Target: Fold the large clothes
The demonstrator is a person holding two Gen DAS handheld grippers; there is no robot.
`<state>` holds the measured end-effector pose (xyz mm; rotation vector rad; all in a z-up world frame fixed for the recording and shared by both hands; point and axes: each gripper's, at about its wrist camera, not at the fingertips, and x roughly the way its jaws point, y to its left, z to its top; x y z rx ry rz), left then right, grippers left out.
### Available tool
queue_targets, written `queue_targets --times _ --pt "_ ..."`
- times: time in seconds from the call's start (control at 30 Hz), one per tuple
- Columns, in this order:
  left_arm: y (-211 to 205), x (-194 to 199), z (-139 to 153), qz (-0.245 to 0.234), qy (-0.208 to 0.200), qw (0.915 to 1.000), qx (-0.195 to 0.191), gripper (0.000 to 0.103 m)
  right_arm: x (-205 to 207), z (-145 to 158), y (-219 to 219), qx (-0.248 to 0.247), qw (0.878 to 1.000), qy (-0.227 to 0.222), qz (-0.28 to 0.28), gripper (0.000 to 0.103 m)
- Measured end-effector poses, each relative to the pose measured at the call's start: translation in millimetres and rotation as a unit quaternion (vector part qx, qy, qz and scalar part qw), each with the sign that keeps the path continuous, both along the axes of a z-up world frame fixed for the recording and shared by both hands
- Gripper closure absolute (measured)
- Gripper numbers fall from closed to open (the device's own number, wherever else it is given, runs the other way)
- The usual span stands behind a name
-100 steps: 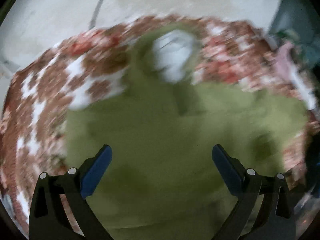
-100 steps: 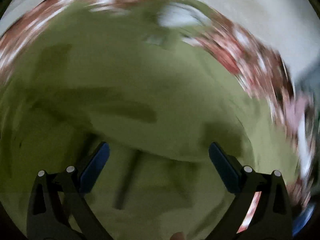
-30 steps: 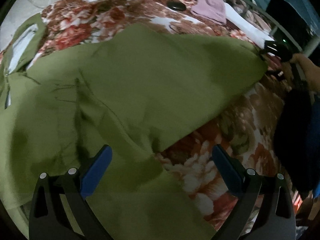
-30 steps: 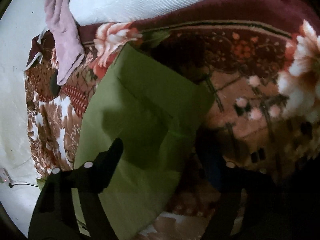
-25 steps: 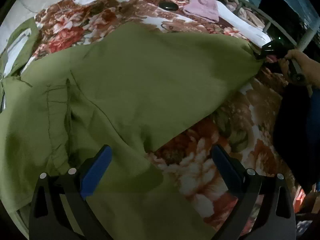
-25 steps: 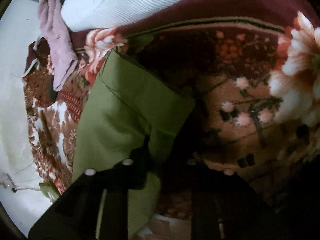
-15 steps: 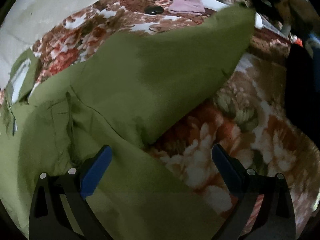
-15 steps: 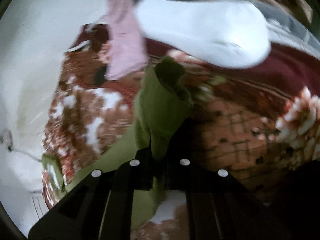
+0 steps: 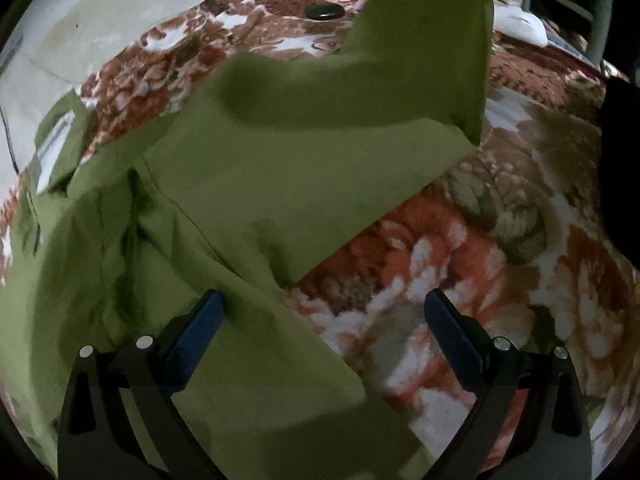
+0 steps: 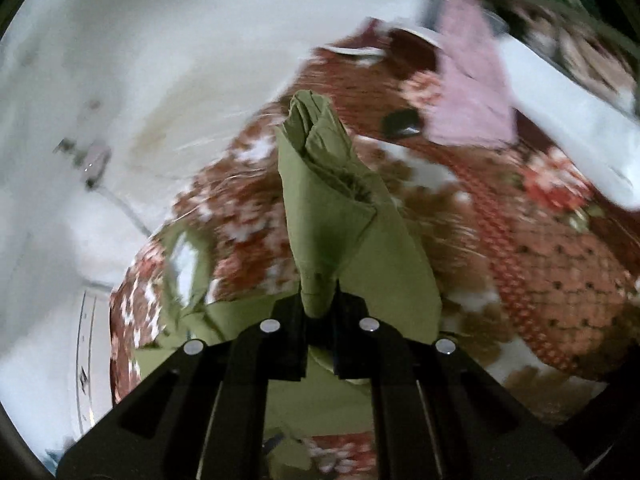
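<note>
A large olive-green garment point(image 9: 256, 184) lies spread over a floral blanket point(image 9: 460, 264). One long part of it rises off the bed toward the top of the left wrist view. My left gripper point(image 9: 320, 316) is open just above the cloth's lower edge, its blue pads point(image 9: 196, 328) wide apart with nothing pinched. My right gripper point(image 10: 318, 308) is shut on a bunched end of the green garment point(image 10: 324, 208), which sticks up past the closed fingers while the rest hangs down to the bed.
A pink cloth point(image 10: 468, 88) and a white cloth point(image 10: 560, 96) lie at the far end of the bed. A small dark oval object point(image 9: 325, 11) sits on the blanket. A pale floor point(image 10: 120, 100) borders the bed. Something dark point(image 9: 622, 168) stands at the right.
My right gripper closed on the garment's end and lifted it high off the bed, rolling as it rose. The left gripper sank a little toward the cloth and stayed open.
</note>
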<state>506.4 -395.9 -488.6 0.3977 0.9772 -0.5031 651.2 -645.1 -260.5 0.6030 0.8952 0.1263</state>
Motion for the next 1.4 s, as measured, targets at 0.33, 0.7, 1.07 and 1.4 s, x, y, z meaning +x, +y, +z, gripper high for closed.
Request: queue_targets --times 0.33,0.7,1.07,1.4 --pt "6.4 6.8 -16.2 0.036 0.01 0.9979 -0.052 0.005 9.8 71.1 175.4 0.028 0.988 -0.055 0.144 0.094" --pt "16.3 12.7 -16.6 0.032 0.025 0.9958 -0.082 0.005 29.3 104.5 384.4 0.095 0.949 -0.05 0.298 0.094" --pt "16.6 11.4 -17.4 0.012 0.047 0.9956 -0.081 0.005 31.4 -26.5 573.7 0.057 0.938 0.05 0.337 0.094" --pt "25.8 3.1 -17.6 -0.052 0.059 0.9937 -0.079 0.005 13.9 -144.3 649.6 0.011 0.929 0.134 0.344 0.091"
